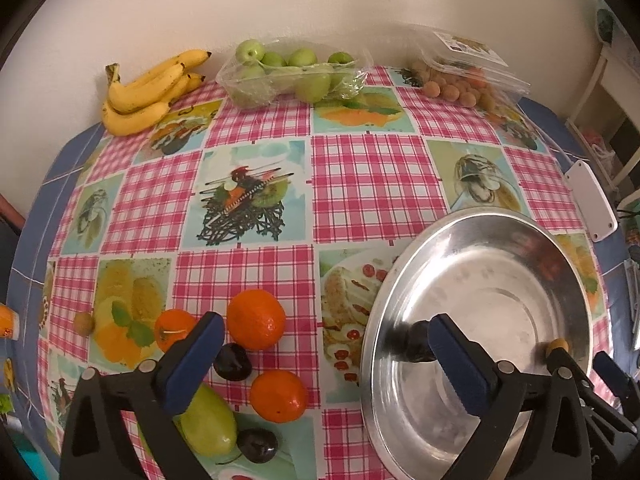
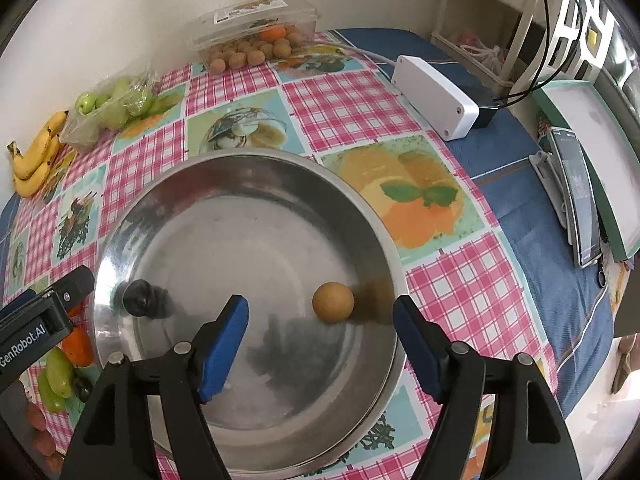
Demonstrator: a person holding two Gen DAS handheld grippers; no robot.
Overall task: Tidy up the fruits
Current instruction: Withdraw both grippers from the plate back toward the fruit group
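Observation:
A steel bowl (image 2: 120, 248) stands on the checked tablecloth; it also shows in the left wrist view (image 1: 568, 256). Inside lie a small tan round fruit (image 2: 333, 302) and a dark plum (image 2: 140, 298), the plum also seen in the left wrist view (image 1: 414, 346). My right gripper (image 2: 320, 344) is open and empty above the bowl's near part. My left gripper (image 1: 326, 354) is open and empty over the bowl's left rim. Left of the bowl lie two oranges (image 1: 256, 319) (image 1: 279, 396), a smaller orange (image 1: 174, 329), dark plums (image 1: 232, 362) (image 1: 258, 446) and a green mango (image 1: 208, 422).
At the back by the wall are bananas (image 1: 148, 92), a tray of green apples (image 1: 292, 74) and an open clear box of small tan fruits (image 2: 256, 46). A white box (image 2: 434, 96), a phone (image 2: 578, 196) and a green-edged board (image 2: 596, 148) lie right of the bowl.

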